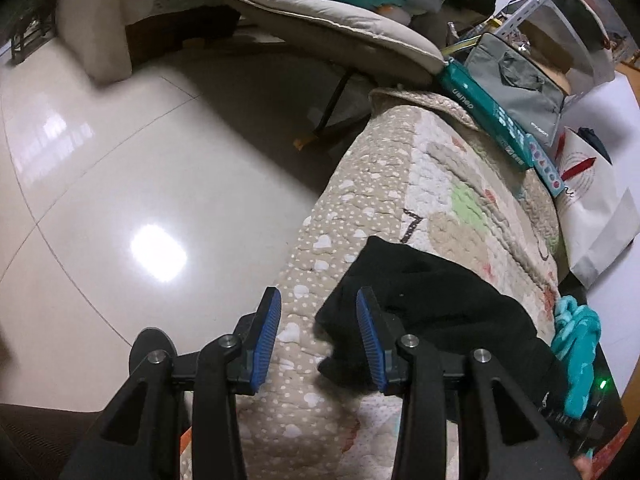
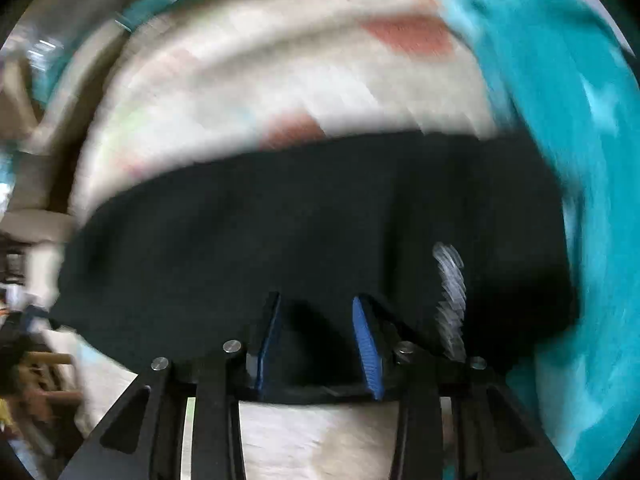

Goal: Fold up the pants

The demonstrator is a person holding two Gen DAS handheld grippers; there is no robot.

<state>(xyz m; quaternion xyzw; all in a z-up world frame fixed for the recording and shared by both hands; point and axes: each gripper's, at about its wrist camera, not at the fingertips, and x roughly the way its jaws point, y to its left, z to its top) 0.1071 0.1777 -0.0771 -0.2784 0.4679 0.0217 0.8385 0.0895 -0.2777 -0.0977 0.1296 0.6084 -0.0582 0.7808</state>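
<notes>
Lying folded on a quilted patterned cover (image 1: 448,176) over what looks like a sofa or bed edge, black pants (image 1: 432,300) sit near the cover's front edge, dark fabric bunched at the near corner. Left tool (image 1: 318,300) hangs above that corner, blue pads (image 1: 269,336) apart; nothing clamped between them, one pad over bare cover, the other over the pants' edge. Glossy tiled floor (image 1: 120,184) lies left of the cover. Teal fleece garment (image 1: 580,344) lies just beside the pants on the right. Beyond, a teal box (image 1: 492,120) and a grey bag (image 1: 516,80) at the cover's far end, a white paper bag (image 1: 596,208) near them, a beige cushioned chair (image 1: 336,24) behind.

Right wrist view heavily motion-blurred: right tool (image 2: 316,304) over the pants (image 2: 280,240), pads (image 2: 368,352) parted with black fabric showing in the gap; whether they press it cannot be told. Teal garment (image 2: 560,120) at right, cover (image 2: 280,72) beyond the pants
</notes>
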